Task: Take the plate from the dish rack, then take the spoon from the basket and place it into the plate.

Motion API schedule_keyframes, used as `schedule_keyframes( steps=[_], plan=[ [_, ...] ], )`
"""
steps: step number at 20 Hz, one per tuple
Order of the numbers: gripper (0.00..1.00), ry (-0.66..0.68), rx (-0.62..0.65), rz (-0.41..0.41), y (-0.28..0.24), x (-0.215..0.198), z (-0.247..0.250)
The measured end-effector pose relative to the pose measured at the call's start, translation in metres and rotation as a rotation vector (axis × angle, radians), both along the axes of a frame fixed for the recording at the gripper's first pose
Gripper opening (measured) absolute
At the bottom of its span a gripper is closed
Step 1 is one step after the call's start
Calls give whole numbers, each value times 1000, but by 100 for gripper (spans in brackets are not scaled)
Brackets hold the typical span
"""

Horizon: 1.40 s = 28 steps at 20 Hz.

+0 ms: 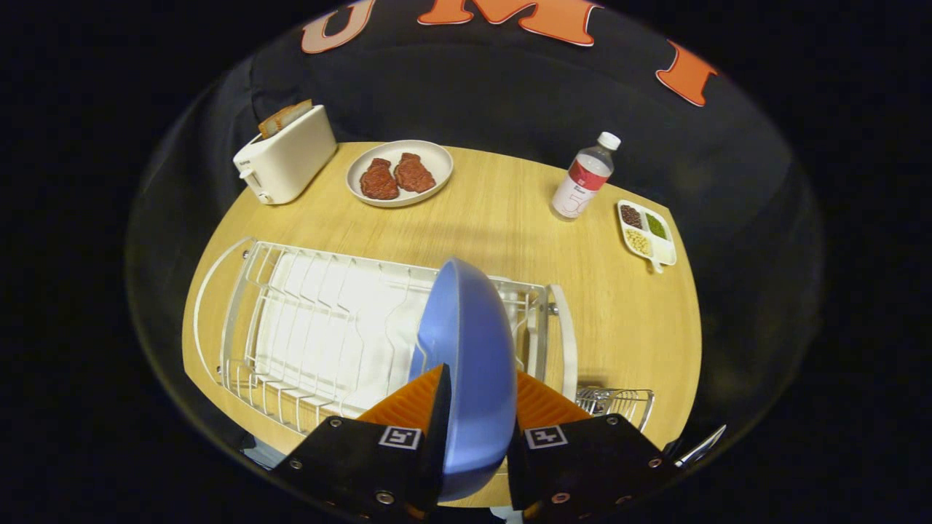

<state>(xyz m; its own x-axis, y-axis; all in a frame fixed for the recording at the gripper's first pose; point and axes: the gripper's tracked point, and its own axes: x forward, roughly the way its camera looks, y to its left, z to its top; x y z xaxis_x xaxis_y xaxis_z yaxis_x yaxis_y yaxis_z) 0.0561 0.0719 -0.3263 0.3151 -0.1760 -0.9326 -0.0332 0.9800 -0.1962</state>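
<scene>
A blue plate (470,349) stands on edge between my two fingers, and my gripper (477,397) is shut on its lower rim. The plate is held above the right end of the white wire dish rack (313,327), which has no other dishes in its slots. To the right of the fingers, near the table's front edge, sits a small wire basket (619,402). A thin metal handle (700,445), likely the spoon, sticks out just past the basket; its bowl is hidden.
On the wooden table (510,225) beyond the rack: a white toaster (285,156) with bread, a white plate with two pieces of meat (399,173), a water bottle (584,178), and a divided dish of beans (646,231) at the right edge.
</scene>
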Motion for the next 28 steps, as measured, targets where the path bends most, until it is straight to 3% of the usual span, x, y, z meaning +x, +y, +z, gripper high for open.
schedule_keyframes(
  steps=[3, 8, 15, 23, 28],
  plan=[
    [29, -62, -33, -35, -9, 8, 21],
    [29, -125, -1, -45, -17, -4, 59],
    [28, -163, 277, -101, -20, -80, 99],
    [29, -95, 543, -175, -13, -196, 48],
    [28, -50, 661, -205, 6, -231, 11]
  ],
)
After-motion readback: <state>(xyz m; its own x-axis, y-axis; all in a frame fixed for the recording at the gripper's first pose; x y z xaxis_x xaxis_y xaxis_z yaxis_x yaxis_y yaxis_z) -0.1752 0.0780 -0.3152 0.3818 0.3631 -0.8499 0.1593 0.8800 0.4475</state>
